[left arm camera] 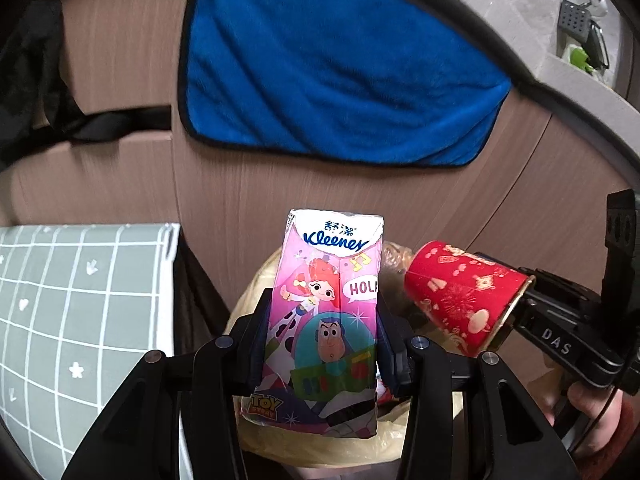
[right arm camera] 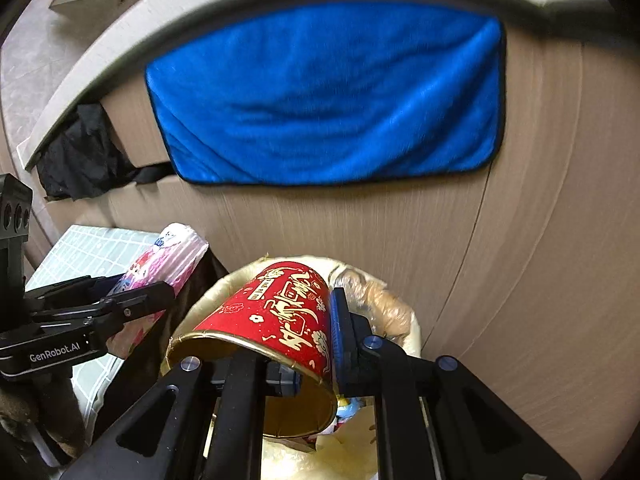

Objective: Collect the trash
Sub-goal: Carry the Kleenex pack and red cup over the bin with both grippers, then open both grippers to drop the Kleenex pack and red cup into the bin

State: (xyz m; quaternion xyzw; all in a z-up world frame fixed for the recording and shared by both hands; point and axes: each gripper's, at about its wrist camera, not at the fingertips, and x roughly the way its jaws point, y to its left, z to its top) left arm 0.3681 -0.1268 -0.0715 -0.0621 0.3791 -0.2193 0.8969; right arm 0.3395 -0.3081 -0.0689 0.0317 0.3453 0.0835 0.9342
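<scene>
Bg first: a blue towel [left arm camera: 336, 72] w/ dark edging hangs on the brown wood-grain cabinet front [left arm camera: 248, 208], right behind everything. Black cloth [right arm camera: 80, 152] is bunched at the cabinet's upper left corner. Left side there's a grey-green gridded mat [left arm camera: 76, 296] w/ little white hearts and flowers. Up on the grey bench [left arm camera: 576, 76] at far right sits a dark perforated holder [left arm camera: 574, 20] plus something green, too small to tell what.

Below both tongs is the trash bin [right arm camera: 208, 292], lined w/ a yellowish plastic bag [left arm camera: 320, 448]; some crinkled clear wrap [right arm camera: 380, 300] sits on its far rim, and bits of colourful junk show inside, can't make them out.

Left tongs [left arm camera: 320, 344] are clamped on a Kleenex tissue pack [left arm camera: 328, 320], one finger each side, pack standing upright over the bin opening. It's pink/purple plastic, white top w/ blue logo, cartoon Toy Story characters, a "HOLA" bubble. From the right wrist view it looks a bit ribbed and squished.

Right tongs [right arm camera: 316, 344] grip a red paper cup [right arm camera: 280, 320]: one finger seems to be inside the mouth, the other pressing the outer wall. Cup is tipped on its side, mouth toward the camera, over the bin, just right of the pack, not touching it. Red w/ gold calligraphy and clouds, gold rim, gold inside.
</scene>
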